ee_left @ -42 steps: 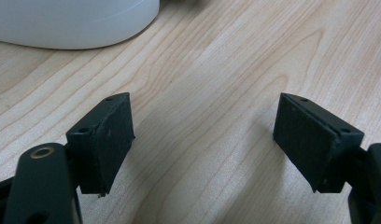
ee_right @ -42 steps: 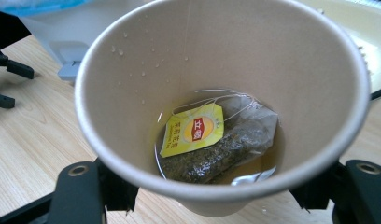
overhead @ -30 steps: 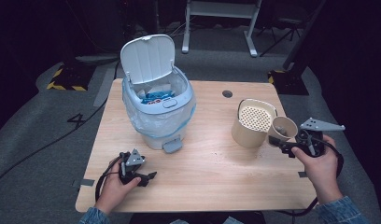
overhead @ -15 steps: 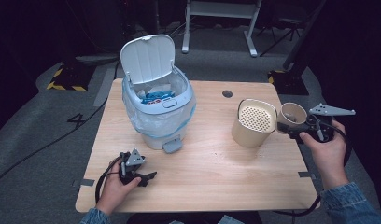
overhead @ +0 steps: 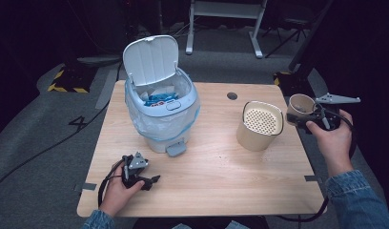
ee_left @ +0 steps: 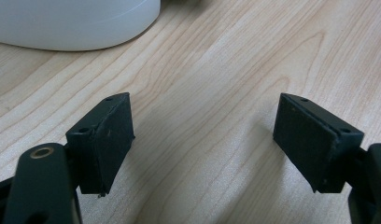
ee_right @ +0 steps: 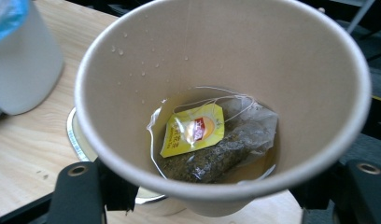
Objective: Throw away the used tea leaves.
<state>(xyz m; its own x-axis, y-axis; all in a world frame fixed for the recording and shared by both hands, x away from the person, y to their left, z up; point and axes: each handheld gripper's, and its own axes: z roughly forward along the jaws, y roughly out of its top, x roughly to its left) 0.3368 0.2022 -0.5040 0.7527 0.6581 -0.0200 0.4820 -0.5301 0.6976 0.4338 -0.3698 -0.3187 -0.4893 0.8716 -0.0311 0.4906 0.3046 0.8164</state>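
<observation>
My right gripper [overhead: 303, 116] is shut on a tan paper cup [overhead: 300, 106], held in the air just off the table's right edge. Inside the paper cup [ee_right: 226, 84] lies a wet tea bag [ee_right: 212, 149] with a yellow tag and a little brown liquid. Beside it on the table stands a cream canister [overhead: 260, 125] with a perforated strainer top. At the front left my left gripper [overhead: 144, 180] rests on the wooden table [overhead: 221, 176], its jaws wide apart with bare wood between them [ee_left: 202, 140]. A white pedal bin [overhead: 160, 107] stands at the back left with its lid up.
The bin has a plastic liner and blue scraps inside, and its grey pedal [overhead: 176, 150] points toward me. A round cable hole [overhead: 232, 95] lies near the table's far edge. The white bin base [ee_left: 72, 23] lies just ahead of the left gripper.
The right hand has carried the cup to the right and upward, away from the canister and out past the table's edge. The left hand has stayed where it was.
</observation>
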